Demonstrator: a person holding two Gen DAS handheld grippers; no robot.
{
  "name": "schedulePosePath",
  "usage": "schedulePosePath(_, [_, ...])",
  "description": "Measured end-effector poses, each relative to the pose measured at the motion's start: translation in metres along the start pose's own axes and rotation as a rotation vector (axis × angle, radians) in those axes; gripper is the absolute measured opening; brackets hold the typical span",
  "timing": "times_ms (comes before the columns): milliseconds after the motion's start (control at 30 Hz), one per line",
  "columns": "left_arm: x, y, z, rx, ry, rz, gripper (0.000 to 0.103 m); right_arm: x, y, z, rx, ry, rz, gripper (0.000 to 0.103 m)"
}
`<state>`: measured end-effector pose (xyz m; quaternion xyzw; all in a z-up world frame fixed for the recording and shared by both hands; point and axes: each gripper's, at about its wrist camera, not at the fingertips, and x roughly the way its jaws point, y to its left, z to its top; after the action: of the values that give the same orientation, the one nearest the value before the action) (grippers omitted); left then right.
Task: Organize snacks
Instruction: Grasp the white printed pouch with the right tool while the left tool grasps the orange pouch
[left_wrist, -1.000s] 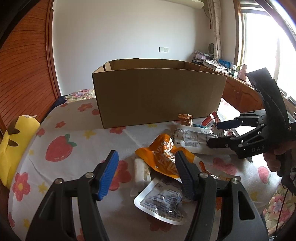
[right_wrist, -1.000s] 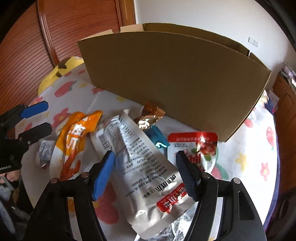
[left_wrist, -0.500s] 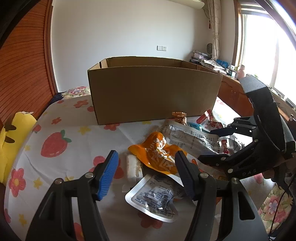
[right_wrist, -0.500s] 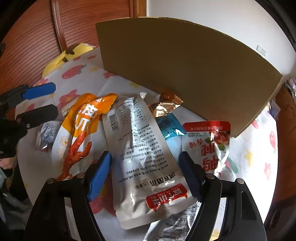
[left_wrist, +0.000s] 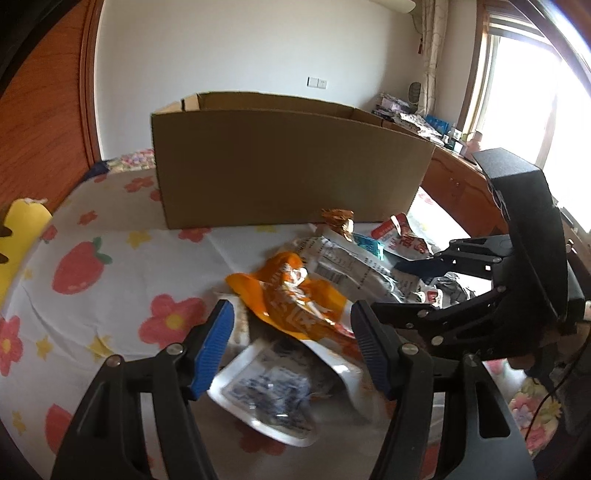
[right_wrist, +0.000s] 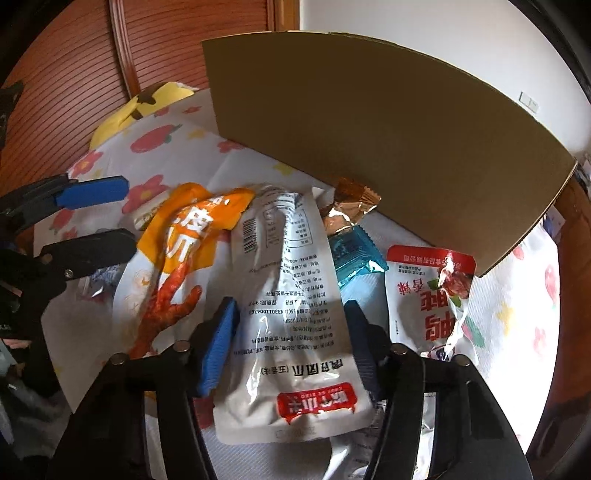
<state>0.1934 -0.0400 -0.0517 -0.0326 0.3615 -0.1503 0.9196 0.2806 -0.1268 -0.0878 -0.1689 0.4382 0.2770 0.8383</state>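
Observation:
Snack packets lie heaped on the flowered tablecloth in front of an open cardboard box (left_wrist: 288, 166) (right_wrist: 388, 129). My right gripper (right_wrist: 291, 339) is open, its jaws either side of a long white pouch (right_wrist: 291, 314); it also shows in the left wrist view (left_wrist: 424, 284). My left gripper (left_wrist: 291, 347) is open over an orange chicken-feet bag (left_wrist: 295, 299) (right_wrist: 177, 251) and a clear tray pack (left_wrist: 269, 398). A red-and-white pouch (right_wrist: 436, 295), a teal packet (right_wrist: 351, 254) and a gold-wrapped candy (right_wrist: 351, 206) lie by the box.
A yellow plush toy (left_wrist: 18, 236) (right_wrist: 147, 103) sits at the table's left edge. Wooden wardrobe doors (right_wrist: 110, 74) stand behind. A cabinet with clutter (left_wrist: 424, 122) runs under the window on the right.
My right gripper has moved down and forward over the white pouch, jaws now straddling it. My left gripper has moved closer to the orange bag and tray pack.

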Motion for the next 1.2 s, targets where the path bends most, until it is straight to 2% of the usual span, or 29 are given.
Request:
schedulePosePath(233, [0.018,-0.008,0.003,-0.014,0.073,0.023,0.066,-0.001,-0.003,-0.007,0.042,-0.038,0.008,0.059])
schedulePosePath(467, [0.039,-0.004,0.009,-0.059,0.137,0.011,0.064,-0.002,-0.003,-0.011,0.051,-0.062,0.006,0.06])
schedulePosePath(700, [0.051,-0.004,0.022,-0.081,0.148,0.038,0.069,-0.004,-0.006,-0.014,0.055,-0.065,0.01,0.06])
schedulePosePath(867, [0.061,-0.001,0.028,-0.114,0.16,0.03,0.073,-0.004,-0.004,-0.013,0.054,-0.065,0.005,0.06])
schedulePosePath(1000, [0.065,-0.007,0.029,-0.087,0.149,0.053,0.074,-0.004,-0.004,-0.012,0.052,-0.064,0.003,0.061])
schedulePosePath(1200, [0.061,-0.012,0.021,-0.022,0.134,0.072,0.065,-0.003,-0.004,-0.012,0.053,-0.064,0.001,0.061])
